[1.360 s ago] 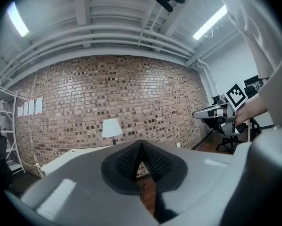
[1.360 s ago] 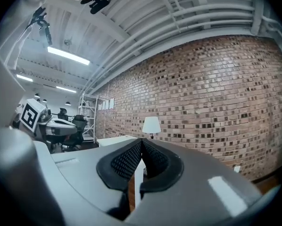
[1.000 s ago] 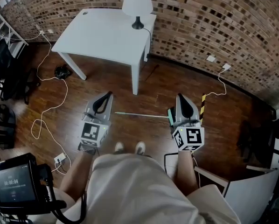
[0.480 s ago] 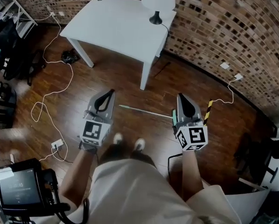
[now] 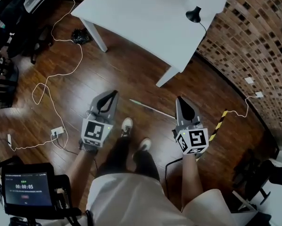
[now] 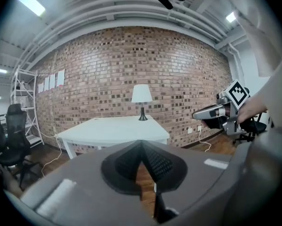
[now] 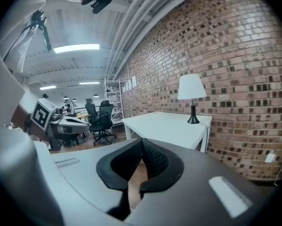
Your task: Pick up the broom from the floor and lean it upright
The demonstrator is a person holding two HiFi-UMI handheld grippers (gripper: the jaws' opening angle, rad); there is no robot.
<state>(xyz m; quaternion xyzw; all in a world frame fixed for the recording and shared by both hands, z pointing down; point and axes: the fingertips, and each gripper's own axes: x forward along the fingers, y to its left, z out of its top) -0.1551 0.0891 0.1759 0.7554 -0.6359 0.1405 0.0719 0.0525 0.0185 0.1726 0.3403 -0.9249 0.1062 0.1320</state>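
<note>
The broom lies on the dark wood floor; its thin pale handle (image 5: pixel 153 109) runs from between my two grippers toward the right one, and its head is hidden under that gripper. My left gripper (image 5: pixel 114 93) hovers left of the handle's free end, shut and empty. My right gripper (image 5: pixel 180 98) hangs over the handle's other end, also shut with nothing in it. In the left gripper view the pads (image 6: pixel 141 145) meet at their tips. The right gripper view shows its pads (image 7: pixel 142 141) closed the same way, with bare floor behind.
A white table (image 5: pixel 150 18) with a lamp (image 5: pixel 197 4) stands ahead by the brick wall. White cables (image 5: pixel 51 79) trail over the floor at left. A yellow-and-black striped bar (image 5: pixel 219 125) lies right of my right gripper. The person's shoes (image 5: pixel 127 126) stand between the grippers.
The view has tipped forward and the table has slid up and right. One foot has stepped ahead. Both grippers keep their place beside the broom handle and stay shut.
</note>
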